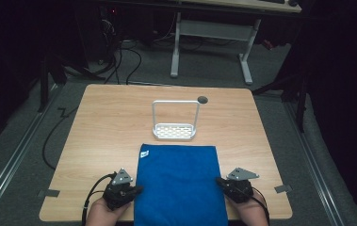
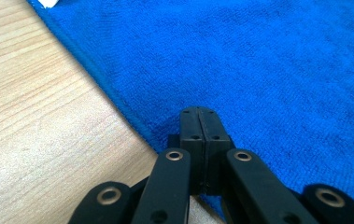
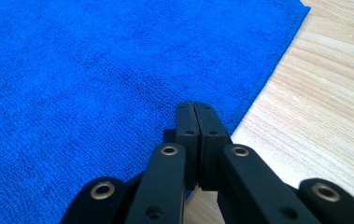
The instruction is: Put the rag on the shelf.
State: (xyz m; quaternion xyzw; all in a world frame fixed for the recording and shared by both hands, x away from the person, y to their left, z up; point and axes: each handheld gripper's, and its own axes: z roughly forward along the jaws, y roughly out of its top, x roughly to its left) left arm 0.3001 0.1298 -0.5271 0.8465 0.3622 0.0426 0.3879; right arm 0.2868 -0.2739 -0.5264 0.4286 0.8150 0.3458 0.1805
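Both grippers closed at towel [image 1: 180, 181] edges

You get a lit table [image 1: 110, 117] ringed by near-black surroundings; soft overhead light, faint shadows. Your gripper views stay sharp on the blue towel [image 2: 258, 60], softening slightly at the far edges.

A light wooden counter [image 1: 105, 122] stands on dim grey carpet [image 1: 20, 141]. Behind it a white-legged desk [image 1: 211, 33] crosses the dark room, with black cables [image 1: 129, 56] trailing over the floor beneath it.
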